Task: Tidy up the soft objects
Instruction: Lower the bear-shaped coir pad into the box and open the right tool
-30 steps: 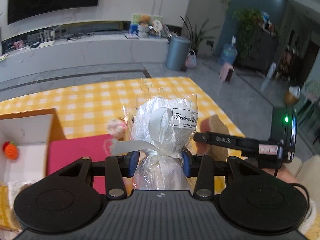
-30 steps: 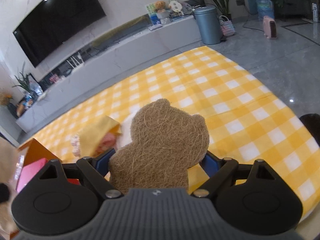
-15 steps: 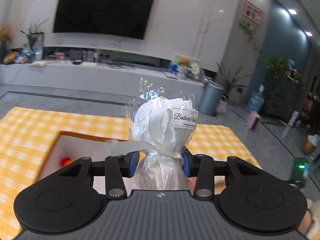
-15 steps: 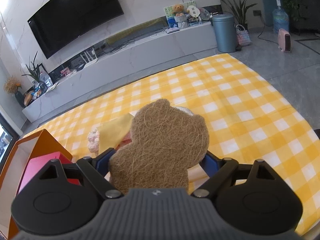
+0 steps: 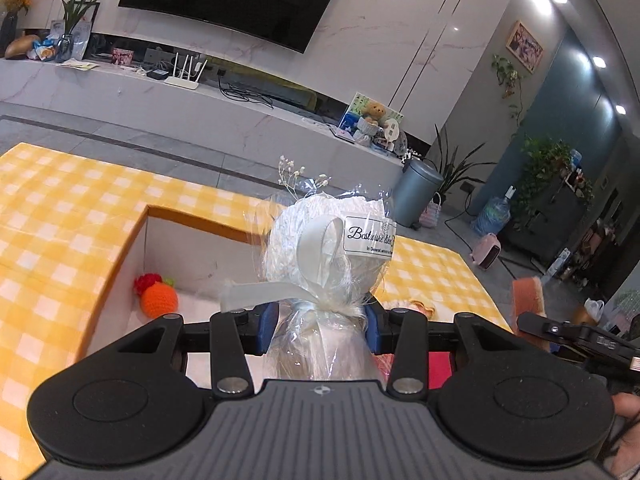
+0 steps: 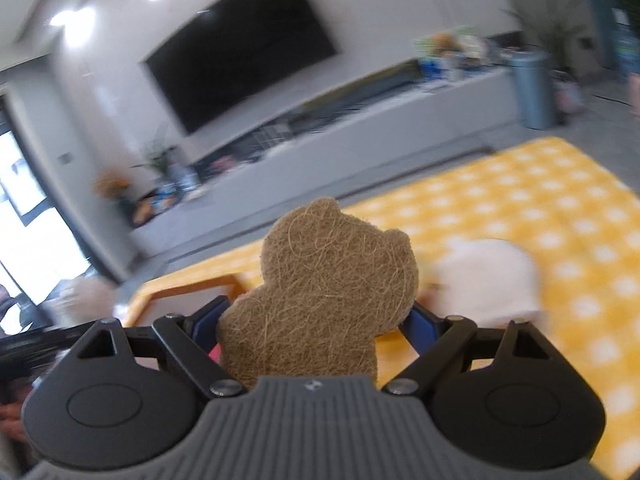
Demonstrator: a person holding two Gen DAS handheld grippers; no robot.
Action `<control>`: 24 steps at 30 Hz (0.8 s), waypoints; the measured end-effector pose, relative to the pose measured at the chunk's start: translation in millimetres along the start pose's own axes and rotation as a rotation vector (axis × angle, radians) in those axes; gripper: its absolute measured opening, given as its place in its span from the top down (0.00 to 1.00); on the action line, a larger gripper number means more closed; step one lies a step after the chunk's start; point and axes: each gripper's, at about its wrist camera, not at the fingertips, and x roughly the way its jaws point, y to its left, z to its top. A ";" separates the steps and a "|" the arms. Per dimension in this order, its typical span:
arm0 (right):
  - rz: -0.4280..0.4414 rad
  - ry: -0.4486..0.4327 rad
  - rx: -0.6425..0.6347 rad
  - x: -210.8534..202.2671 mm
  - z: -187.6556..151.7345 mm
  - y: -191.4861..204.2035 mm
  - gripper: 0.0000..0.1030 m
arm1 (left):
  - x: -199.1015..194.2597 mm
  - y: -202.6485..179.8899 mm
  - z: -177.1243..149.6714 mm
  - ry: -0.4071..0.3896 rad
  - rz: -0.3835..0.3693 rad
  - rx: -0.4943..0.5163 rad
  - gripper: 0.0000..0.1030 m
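Since the earlier frames both our views have swung: on the left wrist the open box has slid from the far left edge to the centre left, and on the right wrist the background has smeared into motion blur.

From the left wrist camera, our left gripper is clamped on the neck of a cellophane-wrapped white bundle, which stands upright at frame centre with a pale ribbon and a printed label. Behind it, centre left, the box with orange rim and white inside sits on the yellow checked cloth. A crocheted orange fruit lies in the box's left corner, beside a small red piece. At the lower right edge we see part of our right gripper, with an orange sponge-like block just above it.

From the right wrist camera, our right gripper grips a brown bear-shaped fibre pad, its jaws wide and pressed on both flanks. The pad fills the centre. A blurred white soft item lies on the cloth to its right; the box's orange rim shows at left.
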 end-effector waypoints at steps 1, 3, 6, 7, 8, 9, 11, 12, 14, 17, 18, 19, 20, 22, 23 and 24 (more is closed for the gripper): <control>0.026 0.008 -0.020 4.0 0.7 14.7 0.15 | -0.6 3.1 1.3 -0.004 0.003 0.001 0.52; 0.063 0.031 -0.065 14.9 0.7 45.3 0.15 | -2.6 6.9 0.0 -0.012 0.015 0.008 0.52; 0.092 0.072 -0.142 35.2 0.4 88.8 0.15 | -8.5 14.7 -3.7 -0.025 0.053 0.011 0.52; 0.089 0.087 -0.167 43.6 -0.2 102.2 0.15 | -11.6 17.8 -3.9 -0.031 0.065 0.004 0.52; 0.086 0.100 -0.191 51.9 -1.4 114.7 0.15 | -15.0 21.4 -3.5 -0.038 0.073 -0.006 0.52; 0.088 0.114 -0.215 60.6 -2.6 126.3 0.15 | -18.7 27.0 -2.7 -0.048 0.079 -0.019 0.52; 0.092 0.147 -0.267 79.2 -5.2 148.9 0.15 | -26.9 34.7 -1.3 -0.070 0.087 -0.039 0.53; 0.085 0.169 -0.296 89.1 -7.4 158.9 0.15 | -29.5 38.3 0.2 -0.075 0.091 -0.045 0.52; 0.052 0.206 -0.362 109.5 -12.7 176.2 0.15 | -33.0 43.3 1.0 -0.084 0.113 -0.043 0.52; 0.008 0.275 -0.474 141.8 -22.4 195.5 0.15 | -34.7 50.5 2.8 -0.088 0.144 -0.038 0.53; -0.005 0.303 -0.510 152.2 -25.2 200.6 0.15 | -34.8 54.1 3.2 -0.087 0.145 -0.050 0.53; -0.018 0.328 -0.540 162.7 -27.7 204.5 0.15 | -33.8 58.4 3.8 -0.084 0.145 -0.065 0.53; -0.033 0.350 -0.563 172.5 -29.8 207.6 0.15 | -33.0 61.5 4.3 -0.082 0.147 -0.080 0.52; -0.064 0.392 -0.604 191.4 -35.2 211.3 0.15 | -32.7 64.7 3.9 -0.080 0.159 -0.091 0.52; -0.074 0.410 -0.622 200.1 -38.9 212.6 0.15 | -32.4 65.5 4.2 -0.079 0.165 -0.092 0.52; -0.084 0.431 -0.638 209.6 -41.7 213.4 0.15 | -32.4 65.7 4.6 -0.079 0.167 -0.093 0.53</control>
